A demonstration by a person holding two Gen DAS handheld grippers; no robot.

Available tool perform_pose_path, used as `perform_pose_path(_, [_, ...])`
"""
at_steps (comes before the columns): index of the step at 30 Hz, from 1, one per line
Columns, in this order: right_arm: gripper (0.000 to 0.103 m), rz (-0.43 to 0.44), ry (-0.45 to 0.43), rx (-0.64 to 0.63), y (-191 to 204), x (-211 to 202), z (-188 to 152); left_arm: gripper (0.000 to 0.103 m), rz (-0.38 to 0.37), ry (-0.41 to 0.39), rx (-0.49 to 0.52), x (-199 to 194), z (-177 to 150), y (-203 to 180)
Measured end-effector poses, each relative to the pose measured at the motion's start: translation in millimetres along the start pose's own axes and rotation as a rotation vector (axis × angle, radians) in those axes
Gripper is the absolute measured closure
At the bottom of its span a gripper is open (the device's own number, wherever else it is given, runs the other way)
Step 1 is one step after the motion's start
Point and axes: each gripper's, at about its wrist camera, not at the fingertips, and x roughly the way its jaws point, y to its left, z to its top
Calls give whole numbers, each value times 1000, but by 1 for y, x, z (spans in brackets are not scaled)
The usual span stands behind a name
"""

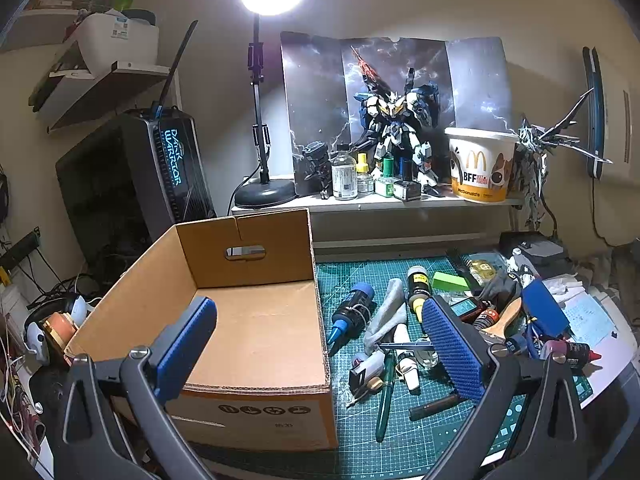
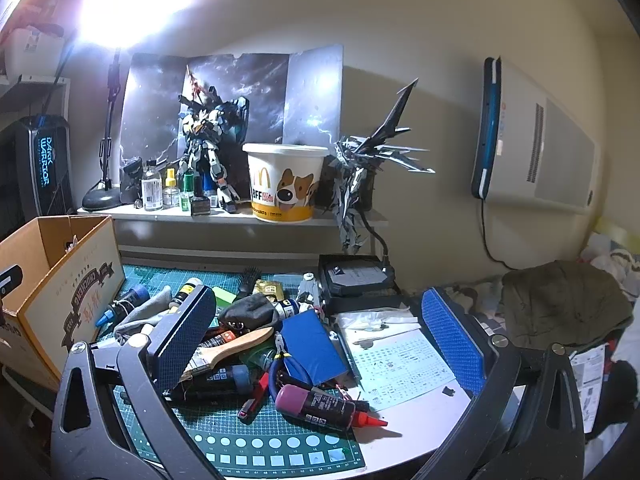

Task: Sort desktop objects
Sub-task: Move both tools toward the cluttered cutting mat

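Observation:
An open, empty cardboard box stands at the left of the green cutting mat; it also shows in the right wrist view. Clutter lies on the mat: a black bottle with a blue tip, a grey cloth, a green pen, a wooden brush, a blue box and a black bottle with a pink cap and red tip. My left gripper is open and empty above the box's right wall. My right gripper is open and empty over the clutter.
A shelf behind the mat holds a robot model, small bottles, a McDonald's bucket and a lamp. A decal sheet lies right of the mat. A PC tower stands at the left.

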Motion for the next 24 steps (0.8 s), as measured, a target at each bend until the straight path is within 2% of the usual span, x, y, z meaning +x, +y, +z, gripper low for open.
perform_pose_path(20, [0,40,14,13,-1,2,0,0,-6,0,6,2,-2,-1])
perform_pose_path(24, [0,87,13,18,-8,3,1,0,-67,-5,25,1,-3,-5])
